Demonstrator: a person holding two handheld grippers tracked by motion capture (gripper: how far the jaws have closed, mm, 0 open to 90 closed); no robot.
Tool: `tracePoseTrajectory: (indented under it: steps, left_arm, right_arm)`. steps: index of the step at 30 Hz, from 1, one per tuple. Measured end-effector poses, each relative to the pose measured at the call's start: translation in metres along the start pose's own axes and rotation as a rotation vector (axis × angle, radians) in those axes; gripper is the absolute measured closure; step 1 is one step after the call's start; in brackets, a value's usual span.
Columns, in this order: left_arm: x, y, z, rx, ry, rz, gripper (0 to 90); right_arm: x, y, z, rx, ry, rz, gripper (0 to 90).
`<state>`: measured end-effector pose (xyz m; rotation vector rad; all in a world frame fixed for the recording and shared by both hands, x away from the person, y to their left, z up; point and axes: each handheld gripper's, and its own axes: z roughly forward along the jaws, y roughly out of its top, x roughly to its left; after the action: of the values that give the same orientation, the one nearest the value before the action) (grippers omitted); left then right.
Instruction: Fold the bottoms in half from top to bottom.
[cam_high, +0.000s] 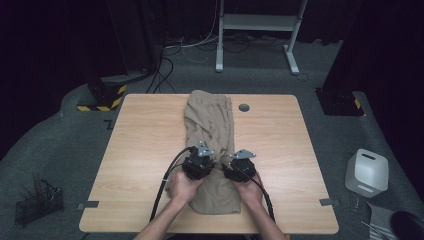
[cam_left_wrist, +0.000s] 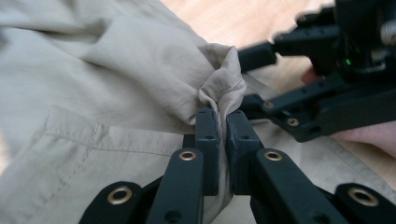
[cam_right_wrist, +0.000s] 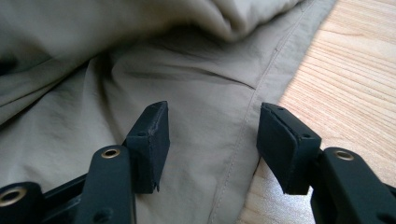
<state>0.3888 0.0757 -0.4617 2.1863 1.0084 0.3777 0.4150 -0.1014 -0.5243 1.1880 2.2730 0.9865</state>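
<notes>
A pair of beige trousers (cam_high: 210, 125) lies lengthwise down the middle of the wooden table (cam_high: 145, 150), loosely folded. My left gripper (cam_high: 206, 161) is over their near half and is shut on a bunched fold of the beige fabric (cam_left_wrist: 224, 88), which stands up pinched between its pads (cam_left_wrist: 208, 126). My right gripper (cam_high: 231, 169) sits just to the right of it, open, its jaws hovering over the trousers' seam (cam_right_wrist: 243, 121) near the cloth's right edge with nothing between them. In the left gripper view the right gripper (cam_left_wrist: 327, 88) reaches in from the right, close to the pinched fold.
A round grey cable port (cam_high: 244, 107) is set in the table by the far edge. On the floor stand a white box (cam_high: 366, 172) at the right and a black wire basket (cam_high: 37, 202) at the left. A white desk frame (cam_high: 260, 30) stands behind.
</notes>
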Motion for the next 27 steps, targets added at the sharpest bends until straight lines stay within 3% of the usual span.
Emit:
tracePoseTrajectory:
  steps: [4, 5, 6, 8, 9, 11, 14, 17, 20, 21, 22, 23, 24, 25, 27]
  left_arm:
    - [-0.005, -0.003, 0.023, 0.035, -0.03, 0.005, 84.8]
    - [-0.003, -0.004, 0.036, 0.06, -0.017, 0.01, 84.4]
    - [-0.003, -0.004, 0.036, 0.06, -0.017, 0.01, 84.0]
    - [0.0, -0.008, 0.043, 0.064, -0.038, -0.046, 81.6]
    - [-0.001, -0.01, 0.043, 0.058, -0.043, -0.05, 81.6]
    - [-0.006, -0.012, 0.033, 0.022, -0.056, -0.03, 75.4]
    - [-0.003, -0.012, 0.024, -0.008, -0.047, -0.043, 64.5]
    - [0.005, -0.009, 0.016, -0.005, -0.026, -0.057, 59.1]
    - [0.01, -0.008, 0.0, -0.022, -0.018, -0.033, 51.2]
    - [0.019, -0.011, -0.014, -0.059, -0.011, -0.04, 49.6]
    - [0.019, -0.011, -0.014, -0.059, -0.011, -0.04, 48.2]
    - [0.032, -0.017, -0.029, -0.104, -0.017, -0.085, 47.1]
    - [0.032, -0.017, -0.029, -0.104, -0.017, -0.085, 45.8]
    - [0.043, -0.022, -0.035, -0.095, -0.013, -0.097, 44.5]
    - [0.049, -0.026, -0.038, -0.086, 0.001, -0.103, 41.9]
  right_arm:
    - [0.0, 0.0, 0.0, 0.003, -0.005, 0.001, 43.9]
    - [0.0, 0.0, 0.0, 0.004, -0.004, 0.008, 44.0]
    - [0.0, 0.0, 0.0, 0.003, -0.004, 0.009, 44.0]
    - [0.0, 0.0, 0.0, 0.002, -0.005, 0.005, 44.0]
    - [0.0, 0.0, 0.0, 0.002, -0.005, 0.005, 44.0]
    - [0.0, 0.0, 0.0, 0.002, -0.007, 0.007, 43.9]
    - [0.0, 0.0, 0.0, 0.004, -0.004, 0.01, 43.9]
    - [0.0, 0.0, 0.0, 0.003, -0.004, 0.01, 43.9]
    - [0.0, 0.0, 0.0, 0.003, -0.004, 0.01, 43.8]
    - [0.0, 0.0, 0.0, 0.003, -0.003, 0.011, 43.8]
    - [0.0, 0.0, 0.0, 0.003, -0.003, 0.011, 43.8]
    - [0.0, 0.0, 0.0, 0.003, -0.004, 0.01, 43.8]
    - [0.0, 0.0, 0.0, 0.003, -0.004, 0.011, 43.6]
    - [-0.001, 0.0, 0.0, 0.003, -0.002, 0.011, 43.5]
    - [-0.002, 0.001, -0.001, 0.012, 0.005, 0.008, 42.6]
